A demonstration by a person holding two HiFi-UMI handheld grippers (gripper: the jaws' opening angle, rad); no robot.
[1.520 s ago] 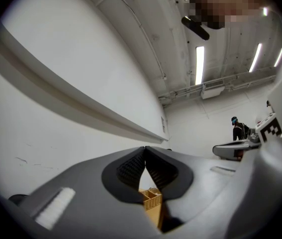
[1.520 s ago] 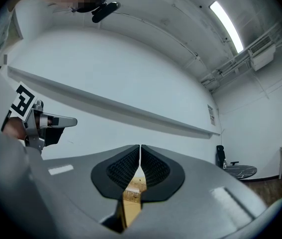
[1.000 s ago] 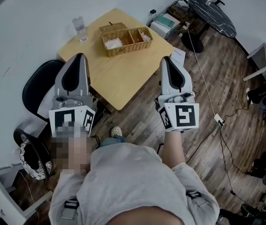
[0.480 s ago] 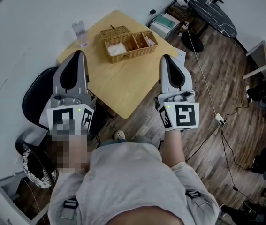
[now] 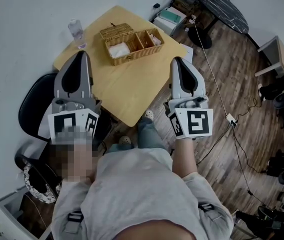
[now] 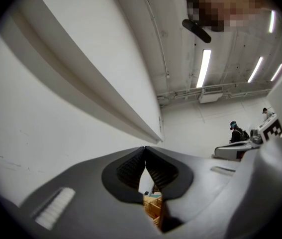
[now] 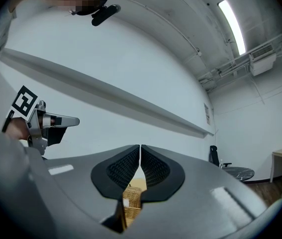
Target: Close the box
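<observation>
A wicker box [image 5: 131, 43] with an open lid [image 5: 115, 31] sits at the far side of the wooden table [image 5: 126, 84]; white and small items lie in its compartments. My left gripper [image 5: 80, 57] is held up over the table's left edge, jaws shut and empty. My right gripper [image 5: 177, 64] hovers at the table's right edge, also shut with nothing in it. Both are well short of the box. A sliver of the wicker box [image 6: 152, 207] shows beneath the jaws in the left gripper view, and the same box [image 7: 132, 197] in the right gripper view.
A water bottle [image 5: 75, 32] stands at the table's far left corner. A black chair [image 5: 34, 104] sits left of the table. A white box [image 5: 171, 18] and a dark ironing board [image 5: 221, 6] lie beyond it. Cables run over the wood floor [image 5: 232, 129] on the right.
The view has moved forward: table and box sit slightly lower-left and closer, and a leg and shoe now show by the table's near corner. Both grippers keep their pose, still shut.
</observation>
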